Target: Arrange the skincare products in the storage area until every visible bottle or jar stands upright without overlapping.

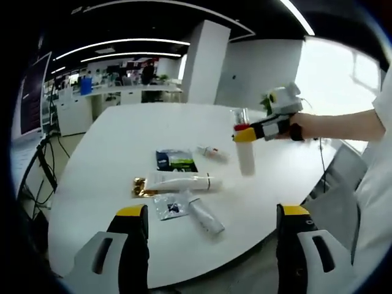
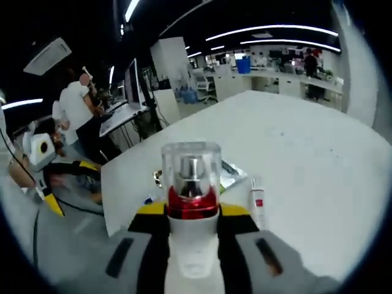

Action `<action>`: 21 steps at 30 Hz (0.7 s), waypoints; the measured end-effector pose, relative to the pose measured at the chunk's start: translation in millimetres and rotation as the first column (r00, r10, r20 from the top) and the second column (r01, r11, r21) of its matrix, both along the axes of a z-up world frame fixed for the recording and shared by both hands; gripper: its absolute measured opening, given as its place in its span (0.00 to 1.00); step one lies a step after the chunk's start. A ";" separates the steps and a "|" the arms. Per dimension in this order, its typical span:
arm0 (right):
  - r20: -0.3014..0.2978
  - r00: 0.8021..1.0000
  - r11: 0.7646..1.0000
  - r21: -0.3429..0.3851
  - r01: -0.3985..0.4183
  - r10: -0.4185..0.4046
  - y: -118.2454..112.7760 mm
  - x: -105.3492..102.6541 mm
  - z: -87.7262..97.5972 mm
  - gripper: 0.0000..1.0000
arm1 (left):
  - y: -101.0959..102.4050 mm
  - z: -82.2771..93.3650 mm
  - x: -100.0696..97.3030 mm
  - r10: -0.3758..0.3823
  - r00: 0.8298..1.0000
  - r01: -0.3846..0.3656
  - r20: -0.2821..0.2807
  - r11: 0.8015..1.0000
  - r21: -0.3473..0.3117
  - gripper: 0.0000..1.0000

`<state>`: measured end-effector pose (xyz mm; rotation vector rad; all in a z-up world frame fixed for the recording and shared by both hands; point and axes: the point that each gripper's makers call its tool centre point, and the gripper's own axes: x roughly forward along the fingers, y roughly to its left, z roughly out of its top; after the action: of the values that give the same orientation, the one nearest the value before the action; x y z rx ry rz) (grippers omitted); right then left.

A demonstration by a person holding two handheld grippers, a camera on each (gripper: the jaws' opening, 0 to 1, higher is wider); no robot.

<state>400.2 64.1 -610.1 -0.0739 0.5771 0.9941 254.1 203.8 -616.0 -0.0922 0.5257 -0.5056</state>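
Bottle [image 2: 191,184]: white body, red collar, clear square cap over a silver pump. In the right gripper view it stands upright at lower centre, clamped between the jaws of the right gripper [image 2: 191,229]. In the left gripper view the same bottle [image 1: 245,153] hangs right of centre, above the table and off its surface, held by the right gripper [image 1: 246,133].

Other products, left gripper view, centre of frame: a white tube [image 1: 181,181] lying flat with a gold end; a second tube [image 1: 204,215] lying below it; a clear sachet [image 1: 170,206] beside that; a dark packet [image 1: 175,160] above; a small tube [image 1: 212,152] with red marking, lying to the upper right.

Hands: a hand [image 1: 309,125] and white sleeve reach in from the right edge to carry the right gripper. The left gripper [image 1: 211,236] sits low in its own view, jaws spread wide apart, nothing between them, clear of the products.

Surface: round white table [image 1: 122,141].

Room: open office, strip ceiling lights, a white pillar [image 1: 199,61], desks at the back. In the right gripper view a person [image 2: 79,116] in a white shirt stands at upper left.
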 end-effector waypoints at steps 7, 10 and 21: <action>0.062 0.995 0.989 0.122 -0.080 0.073 8.9 -30.3 47.0 0.28 | -21.9 20.1 9.0 -0.074 0.997 0.075 0.033 0.996 -0.040 0.83; 0.086 0.989 0.974 0.183 -0.133 0.119 17.7 -49.9 70.3 0.28 | -41.5 33.1 15.5 -0.138 0.989 0.142 0.061 0.988 -0.062 0.83; 0.125 0.950 0.887 0.341 -0.311 0.285 40.6 -107.7 129.0 0.29 | -117.1 83.8 17.4 -0.441 0.886 0.461 0.142 0.873 -0.162 0.82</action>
<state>292.5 104.7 -481.1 0.1299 0.3140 1.3796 271.6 86.7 -532.2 -0.1282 0.3956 -1.0177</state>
